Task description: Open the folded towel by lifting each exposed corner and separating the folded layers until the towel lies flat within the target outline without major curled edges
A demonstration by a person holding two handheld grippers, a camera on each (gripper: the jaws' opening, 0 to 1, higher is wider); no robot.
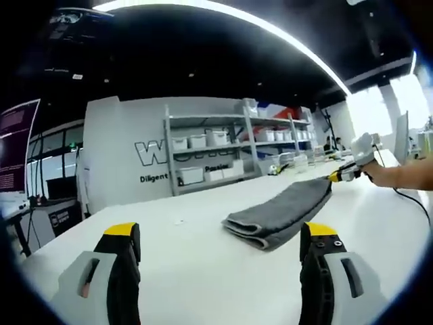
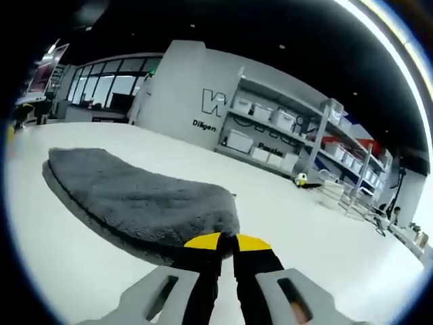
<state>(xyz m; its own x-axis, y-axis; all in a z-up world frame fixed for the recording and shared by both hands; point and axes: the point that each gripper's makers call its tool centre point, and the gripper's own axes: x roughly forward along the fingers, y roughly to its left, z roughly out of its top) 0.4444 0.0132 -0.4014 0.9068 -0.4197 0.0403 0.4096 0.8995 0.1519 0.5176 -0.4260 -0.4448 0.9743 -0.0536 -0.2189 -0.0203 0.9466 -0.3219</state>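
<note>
Right tool (image 2: 226,242) pinches towel (image 2: 135,196) corner; bins (image 1: 197,141) line shelves (image 1: 210,152)

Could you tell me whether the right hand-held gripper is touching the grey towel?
Touching. In the right gripper view the right hand-held gripper has its yellow-tipped jaws closed on the edge of the grey towel.

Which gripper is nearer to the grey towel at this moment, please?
Right. The right gripper is closed on an edge of the grey towel, while the left gripper is open, short of its folded end, not touching.
</note>
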